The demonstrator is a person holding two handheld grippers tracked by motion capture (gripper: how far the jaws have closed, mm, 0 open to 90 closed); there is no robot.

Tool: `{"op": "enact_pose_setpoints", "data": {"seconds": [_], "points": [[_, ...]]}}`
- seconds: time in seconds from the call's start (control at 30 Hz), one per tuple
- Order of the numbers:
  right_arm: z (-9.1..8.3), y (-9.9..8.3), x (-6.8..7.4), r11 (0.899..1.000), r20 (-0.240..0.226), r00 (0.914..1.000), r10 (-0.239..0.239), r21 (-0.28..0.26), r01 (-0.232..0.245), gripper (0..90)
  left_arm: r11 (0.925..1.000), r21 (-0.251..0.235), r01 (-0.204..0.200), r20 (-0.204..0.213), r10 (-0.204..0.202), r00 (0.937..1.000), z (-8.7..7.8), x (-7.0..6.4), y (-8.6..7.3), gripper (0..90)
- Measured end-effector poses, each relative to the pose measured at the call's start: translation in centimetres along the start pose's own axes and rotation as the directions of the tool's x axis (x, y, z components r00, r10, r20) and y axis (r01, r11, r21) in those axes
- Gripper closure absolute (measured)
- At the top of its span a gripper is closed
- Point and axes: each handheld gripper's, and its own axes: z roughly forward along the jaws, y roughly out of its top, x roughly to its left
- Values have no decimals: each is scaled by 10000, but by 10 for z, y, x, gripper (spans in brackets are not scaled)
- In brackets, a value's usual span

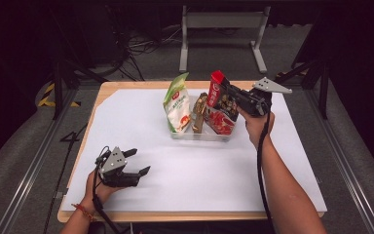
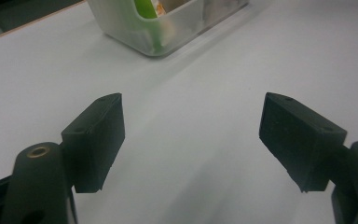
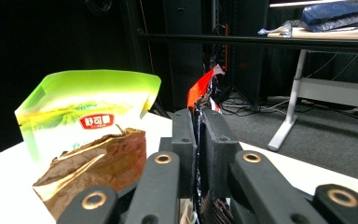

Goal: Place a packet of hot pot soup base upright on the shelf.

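Note:
A clear plastic bin stands mid-table and holds three upright snack bags. The green and white bag is at its left, the brown bag in the middle, the red bag at the right. My right gripper is shut on the red bag's upper edge; in the right gripper view the red bag sticks up between the closed jaws, with the green bag and brown bag to the left. My left gripper rests open near the table's front left, pointing toward the bin.
A white sheet covers the wooden table. Beyond the far edge stand a grey metal frame and loose cables on the floor. Dark rails run along both sides of the table.

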Motion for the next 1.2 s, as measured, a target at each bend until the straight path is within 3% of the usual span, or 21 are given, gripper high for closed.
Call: {"op": "enact_pose_setpoints", "data": {"seconds": [0.6,0.73,1.2], "points": [[-6,0,-4,9986,89,9997,-212,490,207,747,10000,91,-17,-20,17,10000,1,-1,0,231],[-7,-1,-4,9989,84,10000,-23,462,20,723,9998,166,-60,-25,60,10000,2,-1,-1,231],[-18,-2,-5,9980,208,9991,-366,514,355,645,9997,182,-183,-54,184,9998,2,-1,0,231]]}}
